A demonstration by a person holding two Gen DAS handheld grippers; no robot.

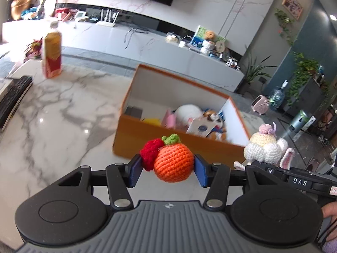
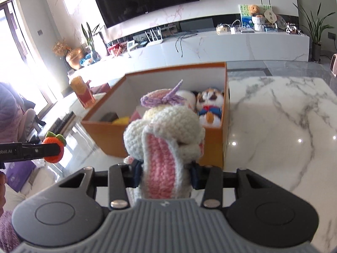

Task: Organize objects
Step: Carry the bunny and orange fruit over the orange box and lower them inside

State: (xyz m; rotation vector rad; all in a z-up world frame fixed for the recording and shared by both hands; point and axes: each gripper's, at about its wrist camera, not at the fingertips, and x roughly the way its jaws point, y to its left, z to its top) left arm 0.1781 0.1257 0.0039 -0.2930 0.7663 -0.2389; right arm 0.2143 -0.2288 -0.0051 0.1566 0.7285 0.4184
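Observation:
My left gripper [image 1: 167, 167] is shut on a crocheted orange fruit [image 1: 173, 162] with a green stem and a red lobe, held above the marble table. It shows from the side in the right wrist view as the orange fruit [image 2: 53, 149]. My right gripper [image 2: 165, 174] is shut on a white crocheted bunny [image 2: 166, 130] with pink-lined ears and a purple bow; the bunny [image 1: 266, 147] also appears at the right of the left wrist view. Just ahead stands an orange box [image 1: 147, 137], white inside, holding several plush toys [image 2: 210, 105].
The marble table [image 2: 273, 126] spreads right of the orange box [image 2: 225, 113]. A tea bottle [image 1: 52, 54] stands at the far left, with a dark keyboard [image 1: 12, 99] near it. Behind runs a long white TV console [image 2: 210, 46] with clutter. A person's hand [image 1: 330, 210] holds a handle.

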